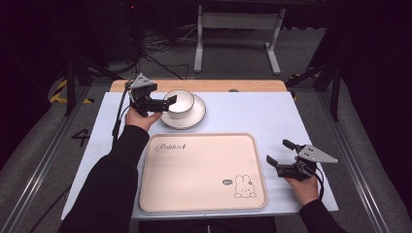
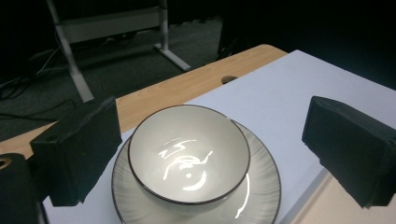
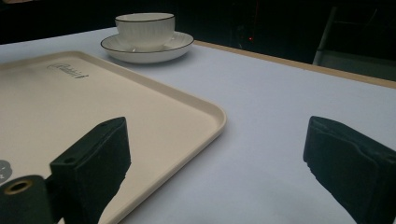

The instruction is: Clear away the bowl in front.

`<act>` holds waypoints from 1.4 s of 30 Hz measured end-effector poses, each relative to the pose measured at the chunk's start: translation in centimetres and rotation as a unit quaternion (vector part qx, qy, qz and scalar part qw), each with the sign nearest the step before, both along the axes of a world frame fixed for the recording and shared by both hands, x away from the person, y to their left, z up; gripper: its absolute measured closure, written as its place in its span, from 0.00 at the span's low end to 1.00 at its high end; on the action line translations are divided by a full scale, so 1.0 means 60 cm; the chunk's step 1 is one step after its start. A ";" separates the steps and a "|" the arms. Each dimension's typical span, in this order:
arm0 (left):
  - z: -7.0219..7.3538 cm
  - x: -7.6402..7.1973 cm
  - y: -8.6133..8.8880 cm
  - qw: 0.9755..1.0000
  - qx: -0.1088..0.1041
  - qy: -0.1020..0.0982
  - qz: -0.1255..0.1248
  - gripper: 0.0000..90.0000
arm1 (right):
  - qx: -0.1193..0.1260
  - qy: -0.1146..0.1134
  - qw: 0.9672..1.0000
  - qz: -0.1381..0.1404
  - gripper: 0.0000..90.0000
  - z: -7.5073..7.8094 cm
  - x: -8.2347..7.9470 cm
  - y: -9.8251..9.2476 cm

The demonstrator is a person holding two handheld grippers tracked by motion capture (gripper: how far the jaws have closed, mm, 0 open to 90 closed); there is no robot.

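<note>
A white bowl (image 1: 180, 102) with a dark rim stands on a white plate (image 1: 190, 118) at the back left of the table. My left gripper (image 1: 170, 102) hovers at the bowl's left side, open. Seen from the left gripper view, the bowl (image 2: 189, 154) and plate (image 2: 264, 186) lie just ahead of my left gripper (image 2: 215, 140), framed by its two spread jaws. A cream tray (image 1: 204, 172) with a rabbit drawing lies empty at the front. My right gripper (image 1: 279, 151) is open near the tray's right edge, and in its own view my right gripper (image 3: 219, 158) straddles the tray (image 3: 93, 102) corner.
A pale blue-white cover (image 1: 252, 114) lies over the table, with a strip of bare wood (image 1: 209, 86) along the far edge. Behind the table stands a grey metal frame (image 1: 238, 29), and cables trail on the dark floor. The bowl (image 3: 144, 28) shows far off in the right gripper view.
</note>
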State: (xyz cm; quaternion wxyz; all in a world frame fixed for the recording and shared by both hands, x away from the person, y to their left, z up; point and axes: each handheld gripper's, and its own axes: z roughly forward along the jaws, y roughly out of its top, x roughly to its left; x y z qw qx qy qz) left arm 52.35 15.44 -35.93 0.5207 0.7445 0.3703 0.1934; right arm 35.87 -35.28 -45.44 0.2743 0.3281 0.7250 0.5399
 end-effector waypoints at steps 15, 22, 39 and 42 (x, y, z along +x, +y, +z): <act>-0.029 0.051 0.012 0.997 -0.006 0.070 0.040 0.13 | -0.008 -0.005 1.000 -0.003 0.09 0.000 -0.002 0.003; -0.050 0.069 0.010 0.991 -0.008 0.120 0.054 0.16 | -0.008 -0.007 1.000 -0.004 0.09 0.000 -0.002 0.003; -0.087 0.092 0.002 0.980 -0.006 0.181 0.078 0.24 | -0.008 -0.009 1.000 -0.002 0.09 0.000 -0.003 0.003; -0.092 0.094 -0.001 0.979 -0.006 0.188 0.082 0.27 | -0.008 -0.010 1.000 -0.002 0.09 0.000 -0.003 0.003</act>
